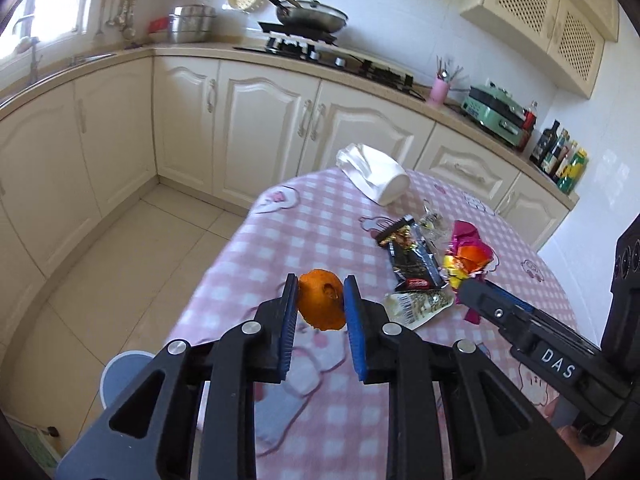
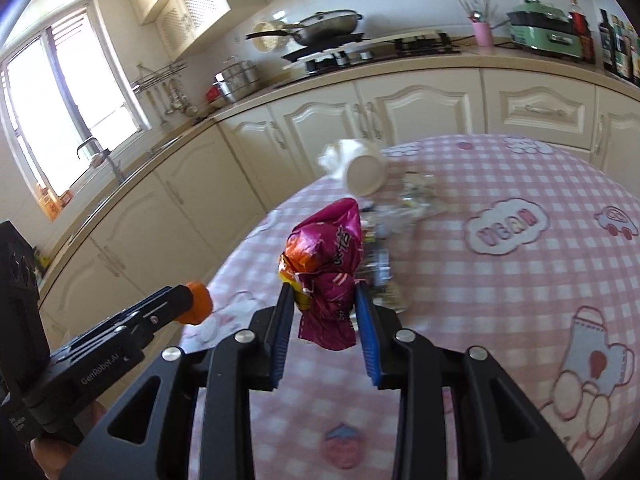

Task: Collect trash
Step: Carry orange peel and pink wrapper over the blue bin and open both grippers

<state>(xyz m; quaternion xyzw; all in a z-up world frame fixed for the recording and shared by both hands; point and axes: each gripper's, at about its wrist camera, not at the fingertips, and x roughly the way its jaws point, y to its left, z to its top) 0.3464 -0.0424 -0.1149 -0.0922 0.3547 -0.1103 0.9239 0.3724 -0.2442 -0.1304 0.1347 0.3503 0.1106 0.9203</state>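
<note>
My left gripper (image 1: 321, 289) is shut on an orange peel (image 1: 322, 299) and holds it above the near left part of the pink checked table (image 1: 320, 232); the peel also shows in the right wrist view (image 2: 199, 303). My right gripper (image 2: 323, 296) is shut on a crumpled magenta and orange snack wrapper (image 2: 330, 264), lifted off the cloth; it also shows in the left wrist view (image 1: 468, 252). On the table lie a black wrapper (image 1: 412, 258), a white wrapper with a barcode (image 1: 418, 306) and a clear crinkled wrapper (image 1: 432, 220).
A white paper cup (image 1: 378, 174) lies on its side at the table's far edge, also in the right wrist view (image 2: 362, 168). A round grey bin lid or stool (image 1: 120, 376) stands on the floor left of the table. Kitchen cabinets (image 1: 260, 128) run behind.
</note>
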